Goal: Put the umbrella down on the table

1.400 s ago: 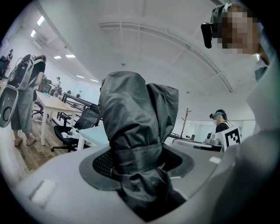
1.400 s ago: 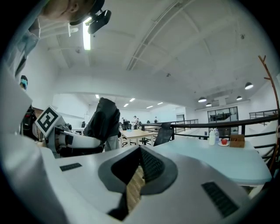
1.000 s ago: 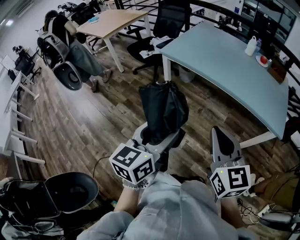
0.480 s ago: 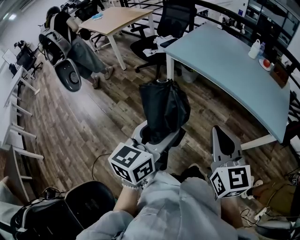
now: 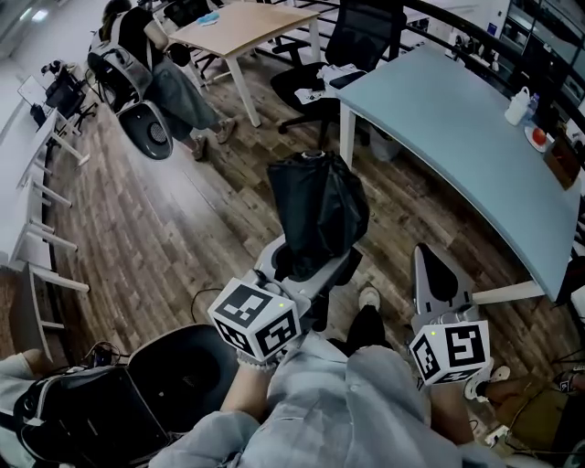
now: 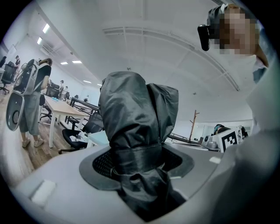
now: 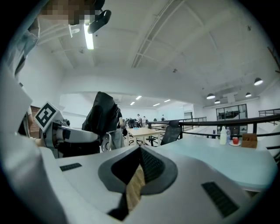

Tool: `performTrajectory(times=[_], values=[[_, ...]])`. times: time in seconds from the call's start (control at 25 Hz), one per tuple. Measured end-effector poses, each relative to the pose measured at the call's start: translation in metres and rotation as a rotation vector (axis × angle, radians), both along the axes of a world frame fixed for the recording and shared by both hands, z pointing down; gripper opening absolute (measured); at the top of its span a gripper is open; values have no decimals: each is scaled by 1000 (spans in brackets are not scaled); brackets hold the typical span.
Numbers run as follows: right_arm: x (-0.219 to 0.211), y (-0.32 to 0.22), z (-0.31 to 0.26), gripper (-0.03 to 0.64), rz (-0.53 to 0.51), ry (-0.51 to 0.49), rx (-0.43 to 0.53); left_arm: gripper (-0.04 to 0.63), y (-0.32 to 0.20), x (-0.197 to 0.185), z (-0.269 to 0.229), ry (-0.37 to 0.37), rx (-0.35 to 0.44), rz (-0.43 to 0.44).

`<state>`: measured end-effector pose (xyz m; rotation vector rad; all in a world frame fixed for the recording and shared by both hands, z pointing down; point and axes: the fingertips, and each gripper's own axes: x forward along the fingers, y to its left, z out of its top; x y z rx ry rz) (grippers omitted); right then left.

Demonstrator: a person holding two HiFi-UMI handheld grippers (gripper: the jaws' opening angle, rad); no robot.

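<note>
A folded black umbrella (image 5: 315,206) stands upright over the wooden floor, its lower end clamped in my left gripper (image 5: 306,265). In the left gripper view the umbrella (image 6: 135,113) fills the middle, with a strap round its fabric right at the left gripper (image 6: 138,164). My right gripper (image 5: 434,274) is held beside it to the right, shut with nothing in it; the right gripper (image 7: 139,153) shows only floor in the slit. The light blue table (image 5: 457,128) lies ahead and to the right, beyond both grippers. From the right gripper view the umbrella (image 7: 103,113) is at the left and the table (image 7: 210,153) ahead.
A white bottle (image 5: 518,105) and a red object (image 5: 537,137) sit at the blue table's far end. A black office chair (image 5: 352,37) and a wooden table (image 5: 242,23) stand behind. A person (image 5: 164,73) stands far left. A dark round shell (image 5: 178,370) and a bag (image 5: 82,420) lie near left.
The floor and tables have slid down and right in the head view as I step forward; a shoe now shows between the grippers. Both grippers keep their pose and hold.
</note>
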<state>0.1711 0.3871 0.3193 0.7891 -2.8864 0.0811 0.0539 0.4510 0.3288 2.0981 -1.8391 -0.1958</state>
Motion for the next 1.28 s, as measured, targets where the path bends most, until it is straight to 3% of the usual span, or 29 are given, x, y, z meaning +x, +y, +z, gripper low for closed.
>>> performTrajectory(times=[0.4,0.68,1.28], values=[[-27,-60,6,-9,-71,-5,-17,272,-54,-17,-1,3,6,-50],[-73,-144,29,-9,-124,4,-33,272,-133,-57,19,7,-2,-95],[-89,-223,13,-9,-222,-7,-45,272,-203,-65,-8,3,6,-190]])
